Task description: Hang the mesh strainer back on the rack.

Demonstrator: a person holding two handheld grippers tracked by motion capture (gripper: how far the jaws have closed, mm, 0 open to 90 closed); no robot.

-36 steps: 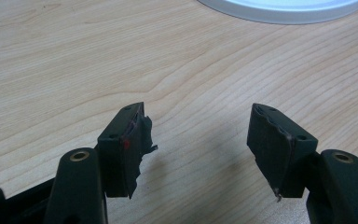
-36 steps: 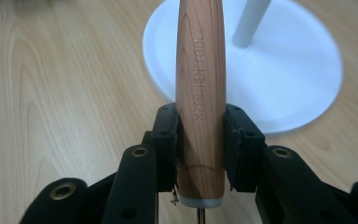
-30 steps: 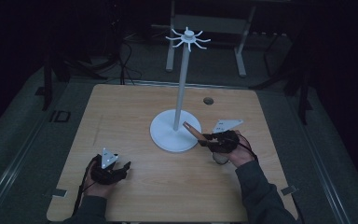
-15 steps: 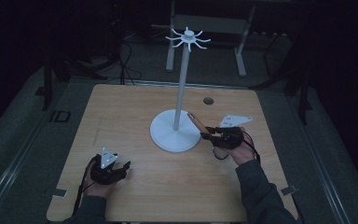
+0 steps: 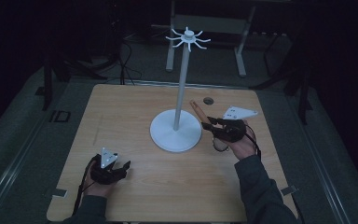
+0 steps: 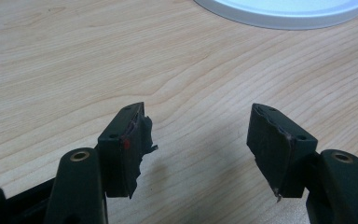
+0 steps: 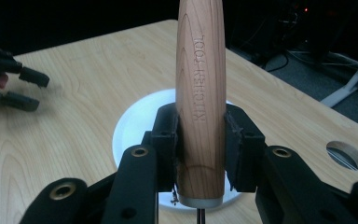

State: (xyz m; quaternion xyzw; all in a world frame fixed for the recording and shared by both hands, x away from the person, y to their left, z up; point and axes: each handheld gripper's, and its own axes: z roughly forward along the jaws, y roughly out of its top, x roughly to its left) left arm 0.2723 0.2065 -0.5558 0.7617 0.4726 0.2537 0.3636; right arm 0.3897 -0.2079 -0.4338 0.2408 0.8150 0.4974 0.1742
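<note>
While my right gripper (image 7: 200, 154) has its jaws clamped on the wooden handle (image 7: 201, 93) of a kitchen tool, pads pressing both flanks just above the metal collar at the butt, I read the pickup as done. In the high view the right gripper (image 5: 213, 127) sits beside the white stand's base (image 5: 175, 136), on its right, and the handle (image 5: 198, 109) angles up and away from the hand toward the pole (image 5: 182, 88). The tool's working end is hidden under the hand, so I cannot tell what kind of utensil it is.

What seems left, as I judge it, is the bigger part: lifting the tool to the hooks (image 5: 188, 38) that ring the top of the pole and hanging it there. None of them carries anything yet.

My left gripper (image 6: 193, 140) stands with jaws apart and nothing between them, low over bare table (image 5: 121, 112) at the near left corner, well apart from the stand. It plays no part for now.

Other things are few: a round hole (image 5: 208, 100) in the tabletop behind the right hand, and dark frames and cables on the floor beyond. The pole itself is the one obstacle, standing close to the raised handle, so a careless swing could knock the stand.
</note>
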